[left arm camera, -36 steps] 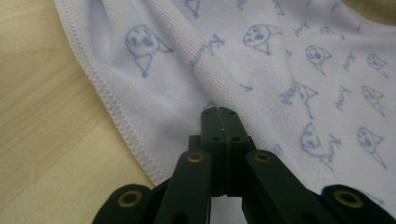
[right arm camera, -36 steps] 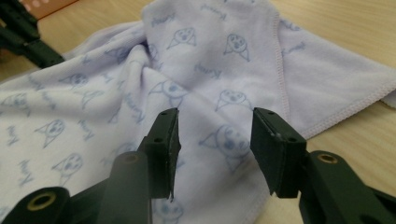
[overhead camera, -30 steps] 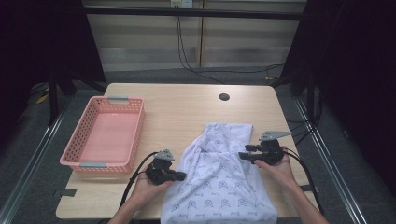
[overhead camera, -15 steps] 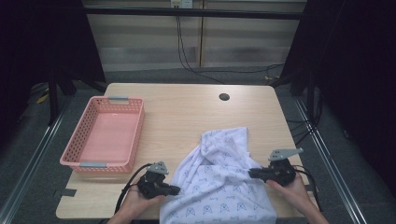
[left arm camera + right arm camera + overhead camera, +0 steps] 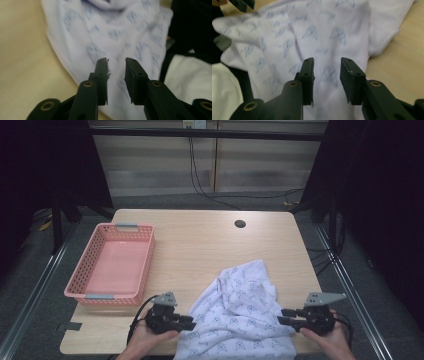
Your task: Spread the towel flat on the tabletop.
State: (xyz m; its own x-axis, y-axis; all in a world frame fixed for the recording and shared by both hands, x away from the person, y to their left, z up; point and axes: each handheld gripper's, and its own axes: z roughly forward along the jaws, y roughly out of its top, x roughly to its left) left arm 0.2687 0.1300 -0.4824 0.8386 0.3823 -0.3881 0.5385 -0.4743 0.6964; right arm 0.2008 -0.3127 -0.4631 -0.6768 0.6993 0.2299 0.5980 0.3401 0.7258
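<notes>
Wooden bench, near edge: a printed white garment lies between left gripper and right gripper, fingers released on both, equally near.

White cloth with blue print; pink basket.

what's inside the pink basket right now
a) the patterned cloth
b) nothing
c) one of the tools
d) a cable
b: the pink basket shows a bare floor, while the patterned cloth lies apart from it on the table, between the left tool and the right tool.
</notes>
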